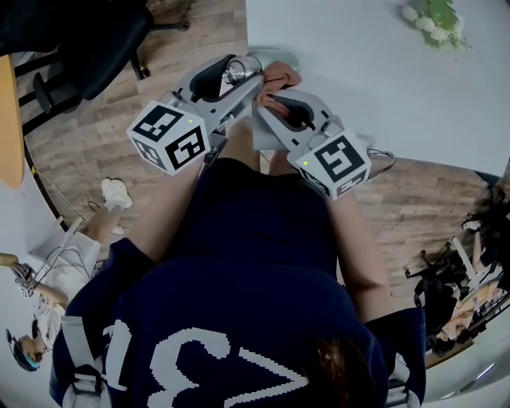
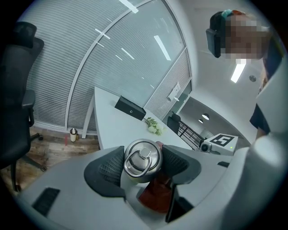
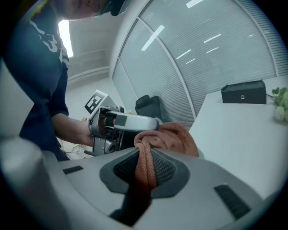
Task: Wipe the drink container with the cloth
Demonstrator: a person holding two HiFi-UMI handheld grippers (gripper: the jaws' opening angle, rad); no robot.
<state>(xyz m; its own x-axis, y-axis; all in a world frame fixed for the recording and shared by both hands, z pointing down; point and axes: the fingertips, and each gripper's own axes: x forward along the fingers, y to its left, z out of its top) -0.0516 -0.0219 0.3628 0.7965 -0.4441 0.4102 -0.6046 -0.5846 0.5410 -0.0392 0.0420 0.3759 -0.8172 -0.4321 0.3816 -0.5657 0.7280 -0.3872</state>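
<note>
My left gripper (image 2: 143, 165) is shut on a steel drink container (image 2: 142, 158), its lid with a ring handle facing the camera. In the head view the container (image 1: 237, 70) shows between that gripper's jaws (image 1: 231, 76) at the table's near-left corner. My right gripper (image 3: 145, 168) is shut on a rust-orange cloth (image 3: 168, 137), bunched above the pads. In the head view the cloth (image 1: 279, 78) lies against the container's right side, with the right gripper (image 1: 275, 100) just below it. In the left gripper view a piece of the cloth (image 2: 155, 195) shows under the container.
A white table (image 1: 382, 72) fills the upper right, with a sprig of white flowers (image 1: 430, 17) at its far end and a black box (image 3: 243, 92) beyond. A black office chair (image 1: 88, 40) stands on the wooden floor at left. Another person (image 1: 48, 295) sits lower left.
</note>
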